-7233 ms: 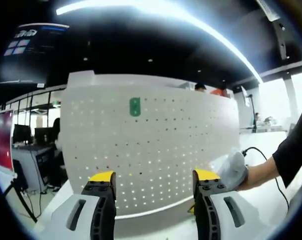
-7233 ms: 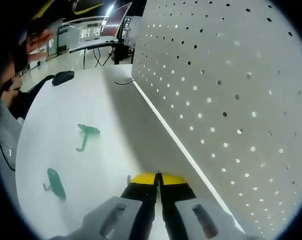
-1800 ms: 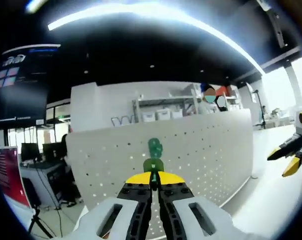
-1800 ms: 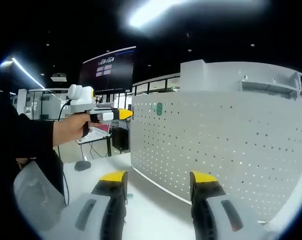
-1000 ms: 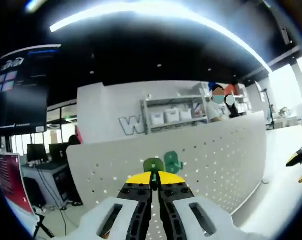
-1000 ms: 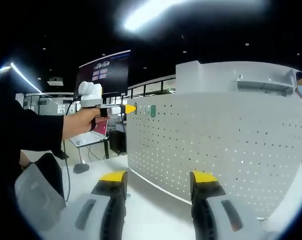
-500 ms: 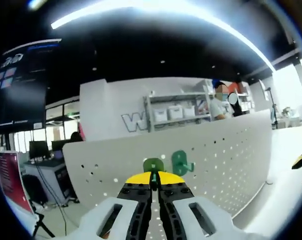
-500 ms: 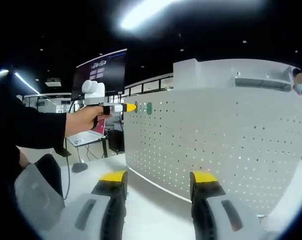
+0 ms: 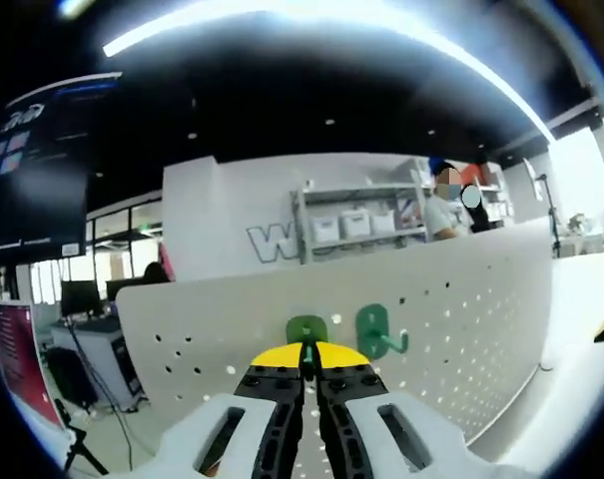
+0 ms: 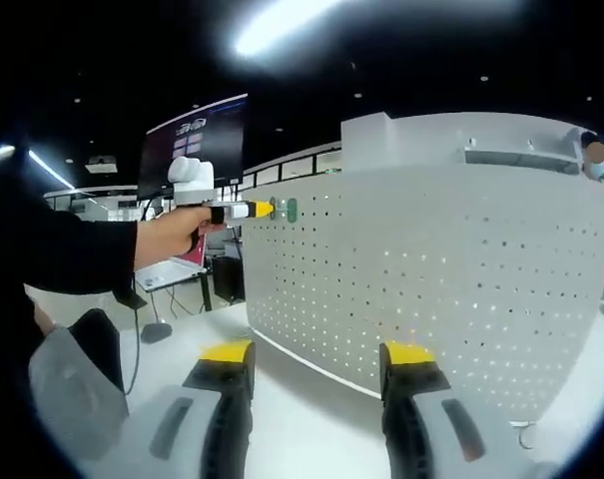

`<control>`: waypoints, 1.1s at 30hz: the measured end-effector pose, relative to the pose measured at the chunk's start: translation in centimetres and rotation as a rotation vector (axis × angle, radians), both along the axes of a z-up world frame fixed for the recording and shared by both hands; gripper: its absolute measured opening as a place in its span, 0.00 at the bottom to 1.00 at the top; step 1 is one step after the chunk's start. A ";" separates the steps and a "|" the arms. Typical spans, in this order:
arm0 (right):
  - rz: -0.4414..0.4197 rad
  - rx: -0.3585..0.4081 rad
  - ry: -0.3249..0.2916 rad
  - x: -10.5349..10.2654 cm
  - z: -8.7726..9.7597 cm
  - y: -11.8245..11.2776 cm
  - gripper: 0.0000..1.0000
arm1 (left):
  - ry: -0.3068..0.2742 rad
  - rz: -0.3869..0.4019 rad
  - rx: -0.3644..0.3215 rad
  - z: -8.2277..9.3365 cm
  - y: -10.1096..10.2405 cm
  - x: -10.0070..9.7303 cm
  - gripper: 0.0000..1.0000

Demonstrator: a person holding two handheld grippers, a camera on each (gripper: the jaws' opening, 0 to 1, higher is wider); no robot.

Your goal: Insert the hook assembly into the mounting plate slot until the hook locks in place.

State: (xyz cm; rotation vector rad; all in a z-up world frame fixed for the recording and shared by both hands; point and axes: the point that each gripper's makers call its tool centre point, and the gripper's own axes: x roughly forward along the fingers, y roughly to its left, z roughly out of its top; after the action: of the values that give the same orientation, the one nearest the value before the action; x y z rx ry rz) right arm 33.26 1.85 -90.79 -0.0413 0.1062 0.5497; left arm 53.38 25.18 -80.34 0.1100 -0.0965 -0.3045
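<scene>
The left hand-held gripper [image 9: 308, 349] pinches a small green plastic hook [image 9: 305, 329] between closed yellow-tipped jaws, holding it high against the perforated white pegboard [image 9: 451, 309], likely to seat it in a hole. Just beside it hangs a second green hook [image 9: 374, 329], already on the board. The right hand-held gripper [image 10: 315, 351] waits open and empty above the smooth white table [image 10: 302, 419], apparently keeping the board in sight.
</scene>
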 end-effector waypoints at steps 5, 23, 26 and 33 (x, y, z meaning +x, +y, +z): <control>0.000 -0.003 0.009 0.0 -0.3 0.2 0.48 | 0.002 0.002 -0.007 -0.1 0.2 0.3 0.03; 0.000 -0.001 0.023 0.1 -0.7 0.3 0.47 | -0.032 0.043 0.149 0.0 -0.1 0.6 0.04; -0.001 0.000 0.025 0.1 -0.7 0.3 0.47 | -0.037 0.052 0.163 0.0 -0.2 0.6 0.04; 0.003 0.004 0.029 0.1 -0.8 0.3 0.47 | -0.086 0.089 0.311 0.1 -0.5 0.8 0.04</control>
State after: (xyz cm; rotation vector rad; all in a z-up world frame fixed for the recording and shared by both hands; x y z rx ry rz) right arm 33.35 2.17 -91.55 -0.0293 0.1333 0.5538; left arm 54.16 24.64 -80.19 0.4345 -0.1284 -0.2246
